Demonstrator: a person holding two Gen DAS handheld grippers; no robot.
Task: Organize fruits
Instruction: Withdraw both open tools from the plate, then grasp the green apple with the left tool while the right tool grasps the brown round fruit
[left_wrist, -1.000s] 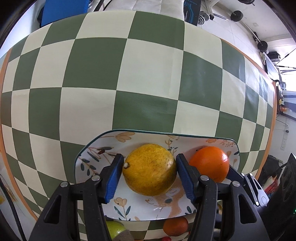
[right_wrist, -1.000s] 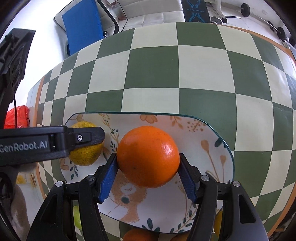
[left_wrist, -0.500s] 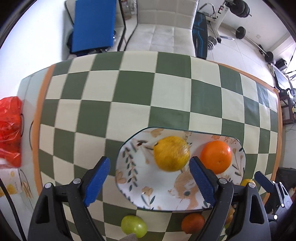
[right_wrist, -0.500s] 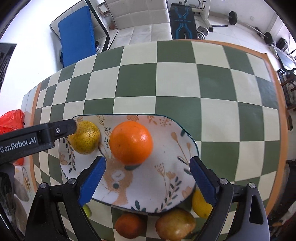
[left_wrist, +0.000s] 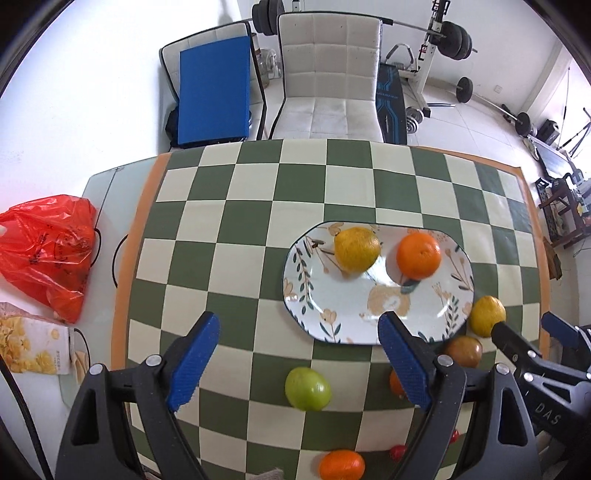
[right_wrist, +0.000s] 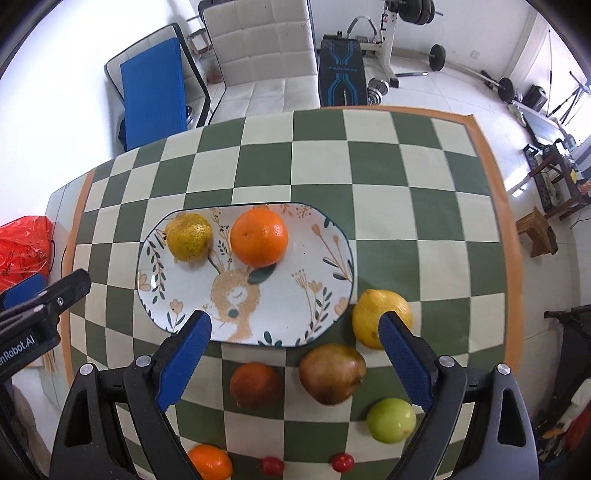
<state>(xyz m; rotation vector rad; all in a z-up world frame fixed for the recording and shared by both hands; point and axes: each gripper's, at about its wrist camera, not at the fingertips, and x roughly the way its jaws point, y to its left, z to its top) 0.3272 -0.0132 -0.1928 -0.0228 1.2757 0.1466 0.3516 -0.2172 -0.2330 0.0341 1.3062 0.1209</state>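
Observation:
A floral oval plate (left_wrist: 354, 317) (right_wrist: 314, 266) lies on the checkered table and holds a yellow citrus (left_wrist: 356, 248) (right_wrist: 189, 237) and an orange (left_wrist: 418, 255) (right_wrist: 259, 237). My left gripper (left_wrist: 299, 360) is open and empty, raised above the table near a green apple (left_wrist: 307, 388). My right gripper (right_wrist: 295, 360) is open and empty, raised over loose fruit in front of the plate: a lemon (right_wrist: 376, 314) (left_wrist: 487, 315), a brownish pear (right_wrist: 332, 373), a dark orange (right_wrist: 255, 384), a green apple (right_wrist: 390, 419), a small mandarin (right_wrist: 209, 461) (left_wrist: 341, 464).
Cherry tomatoes (right_wrist: 342, 462) lie near the table's front edge. A red plastic bag (left_wrist: 48, 251) and a snack box (left_wrist: 33, 350) sit on the glass to the left. A white chair (left_wrist: 328, 88) and a blue pad (left_wrist: 214, 92) stand beyond the far edge.
Both grippers opened, let go of the yellow citrus and the orange on the plate, and pulled back and up. Much more of the table and loose fruit now shows.

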